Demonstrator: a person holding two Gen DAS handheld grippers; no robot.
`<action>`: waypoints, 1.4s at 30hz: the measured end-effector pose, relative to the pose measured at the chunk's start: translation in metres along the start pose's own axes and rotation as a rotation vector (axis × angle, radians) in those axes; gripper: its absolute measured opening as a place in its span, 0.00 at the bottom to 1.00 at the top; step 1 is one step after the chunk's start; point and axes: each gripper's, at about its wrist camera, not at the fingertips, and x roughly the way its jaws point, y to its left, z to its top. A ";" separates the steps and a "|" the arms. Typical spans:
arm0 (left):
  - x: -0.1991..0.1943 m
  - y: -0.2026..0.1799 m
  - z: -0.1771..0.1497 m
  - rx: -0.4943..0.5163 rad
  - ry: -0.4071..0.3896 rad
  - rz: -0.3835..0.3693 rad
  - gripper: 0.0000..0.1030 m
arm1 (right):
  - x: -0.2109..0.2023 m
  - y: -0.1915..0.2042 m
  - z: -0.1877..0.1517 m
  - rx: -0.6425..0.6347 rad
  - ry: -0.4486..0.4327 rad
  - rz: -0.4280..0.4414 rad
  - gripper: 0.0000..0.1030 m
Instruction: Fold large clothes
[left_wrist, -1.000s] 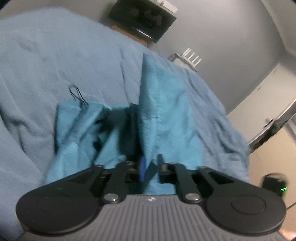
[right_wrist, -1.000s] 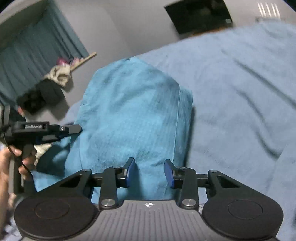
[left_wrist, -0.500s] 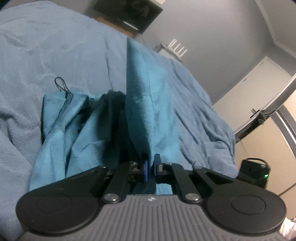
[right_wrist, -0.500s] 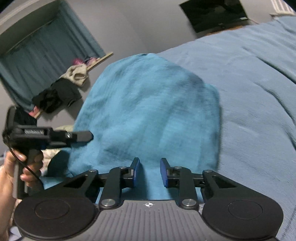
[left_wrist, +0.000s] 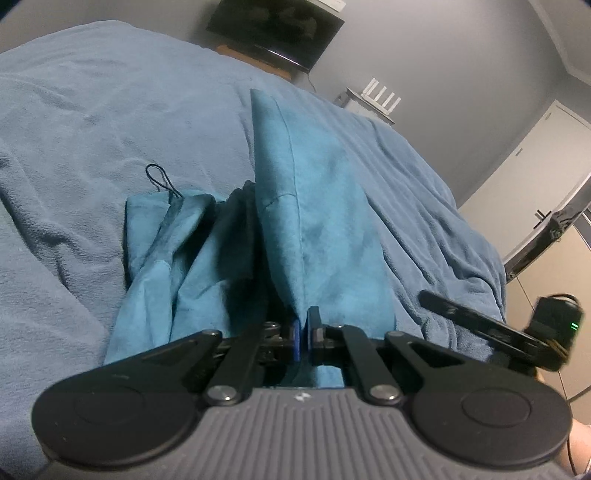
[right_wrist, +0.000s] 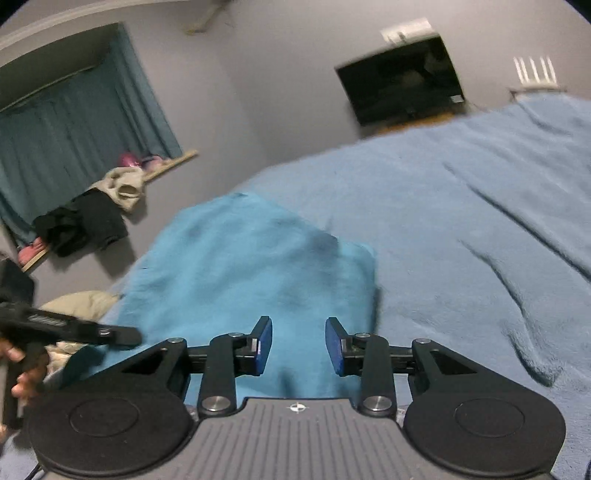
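A teal garment (left_wrist: 314, 221) lies bunched on the blue blanket (left_wrist: 92, 155); one fold rises in a ridge toward me, and a dark cord loop (left_wrist: 159, 181) sticks out at its left. My left gripper (left_wrist: 304, 332) is shut on the near edge of that fold. It also shows at the left of the right wrist view as the left gripper (right_wrist: 92, 332), held by a hand (right_wrist: 22, 373). My right gripper (right_wrist: 299, 345) hovers over the same teal garment (right_wrist: 251, 273). Its jaws are opening; cloth lies between the pads (right_wrist: 264, 343), which do not press it.
The blanket (right_wrist: 461, 221) covers a wide bed. A dark screen (left_wrist: 275, 27) hangs on the far wall, and a white router (left_wrist: 380, 98) stands beside it. A curtain (right_wrist: 74, 122) and piled clothes (right_wrist: 92, 218) are left of the bed, a door (left_wrist: 535, 155) right.
The left jaws have closed onto the garment's fold. The right gripper has shifted across the cloth, its jaws first narrowing, then widening, and now shows at the right of the left view.
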 end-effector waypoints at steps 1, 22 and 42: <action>0.000 0.000 -0.001 -0.001 -0.001 0.000 0.00 | 0.009 -0.003 -0.001 0.004 0.029 -0.001 0.27; 0.007 0.057 -0.019 -0.139 -0.001 0.117 0.02 | 0.074 0.036 0.035 -0.242 -0.032 -0.100 0.34; 0.021 0.063 -0.016 -0.173 -0.003 0.163 0.06 | 0.156 0.097 0.046 -0.389 0.110 -0.166 0.40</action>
